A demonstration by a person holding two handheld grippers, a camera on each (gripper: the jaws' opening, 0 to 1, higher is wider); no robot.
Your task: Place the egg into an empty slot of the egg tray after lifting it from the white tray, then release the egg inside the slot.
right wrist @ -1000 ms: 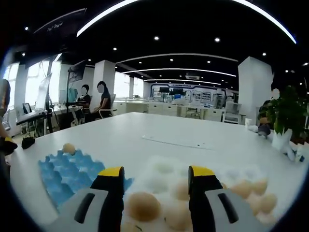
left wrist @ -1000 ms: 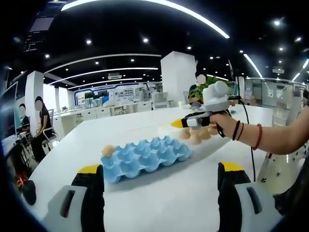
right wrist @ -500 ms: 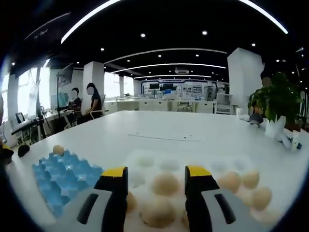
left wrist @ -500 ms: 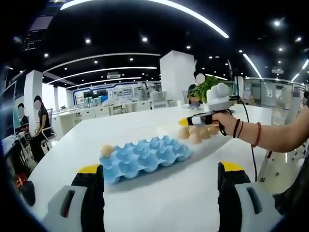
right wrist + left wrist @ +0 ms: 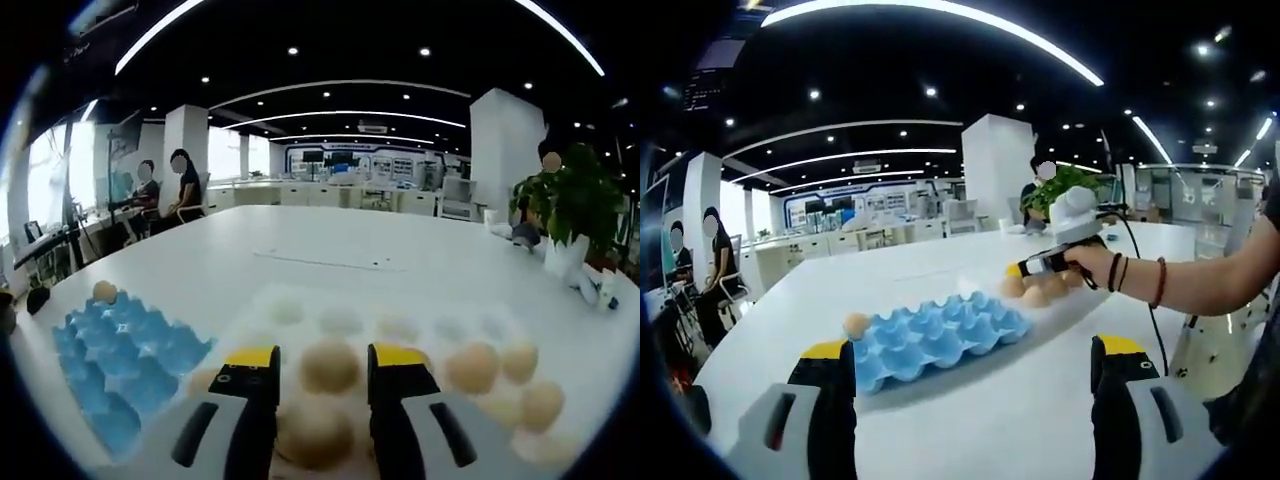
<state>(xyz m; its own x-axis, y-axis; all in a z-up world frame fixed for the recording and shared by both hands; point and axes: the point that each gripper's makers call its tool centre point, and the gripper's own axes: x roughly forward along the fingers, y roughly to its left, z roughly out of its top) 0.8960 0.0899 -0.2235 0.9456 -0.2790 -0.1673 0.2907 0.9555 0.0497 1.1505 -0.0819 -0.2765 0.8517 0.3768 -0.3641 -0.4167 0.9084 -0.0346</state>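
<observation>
Probably open-plan office: desks [image 5: 330,195], ceiling lights [image 5: 340,115]

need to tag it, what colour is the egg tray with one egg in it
Blue egg tray, clearest in the left gripper view.

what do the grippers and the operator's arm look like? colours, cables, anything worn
Left gripper: two black jaws with yellow tips on light grey bodies with dark slots. Right gripper looks the same; in the left gripper view it has a black body, yellow tip, white camera box on top and a black cable trailing back. The hand holding it has a bare forearm with dark bands and a red bead bracelet at the wrist.
</observation>
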